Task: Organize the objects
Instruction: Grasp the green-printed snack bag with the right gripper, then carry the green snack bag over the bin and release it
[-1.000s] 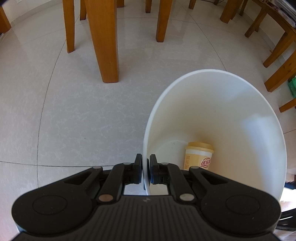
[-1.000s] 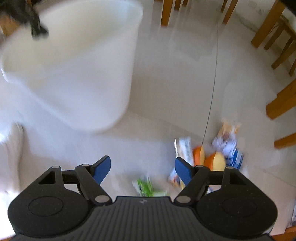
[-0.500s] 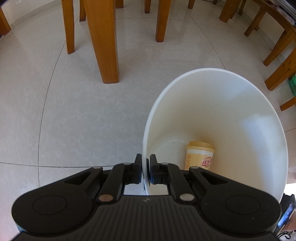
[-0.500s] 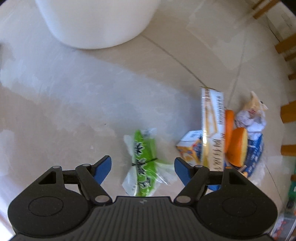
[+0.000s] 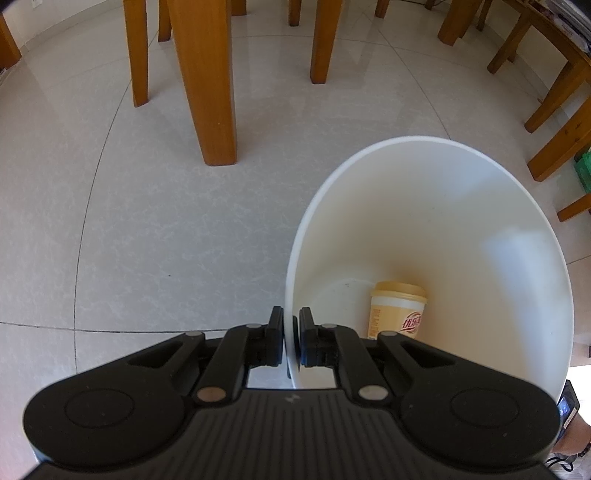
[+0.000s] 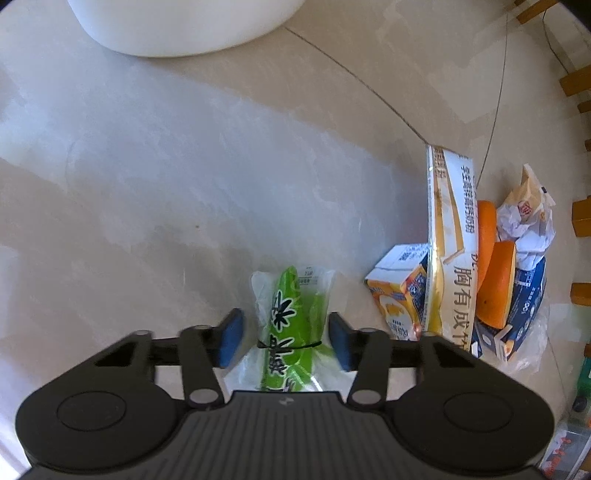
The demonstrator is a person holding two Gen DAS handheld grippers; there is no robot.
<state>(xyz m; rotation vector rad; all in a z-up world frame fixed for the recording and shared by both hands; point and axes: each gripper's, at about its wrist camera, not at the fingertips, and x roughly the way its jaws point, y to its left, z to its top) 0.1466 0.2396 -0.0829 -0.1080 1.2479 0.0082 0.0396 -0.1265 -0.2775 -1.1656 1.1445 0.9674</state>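
My left gripper [image 5: 291, 338] is shut on the near rim of a white bucket [image 5: 461, 206], which stands on the tiled floor. A yellow drink cup [image 5: 397, 314] stands upright inside the bucket. In the right wrist view the bucket's wall [image 6: 177, 26] shows at the top left. My right gripper [image 6: 286, 339] is open, its blue pads on either side of a green snack packet [image 6: 291, 325] that lies on the floor. The pads do not touch the packet.
Right of the packet lies a pile: a small orange carton [image 6: 400, 288], a long yellow-white box [image 6: 450, 240], orange blocks [image 6: 493, 266], a crumpled white wrapper [image 6: 524, 221] and a blue box [image 6: 524, 310]. Wooden table and chair legs [image 5: 207, 81] stand behind the bucket.
My right gripper swung away from the bucket and down over the green packet, and its jaws have narrowed around it. My left gripper and the bucket have barely moved.
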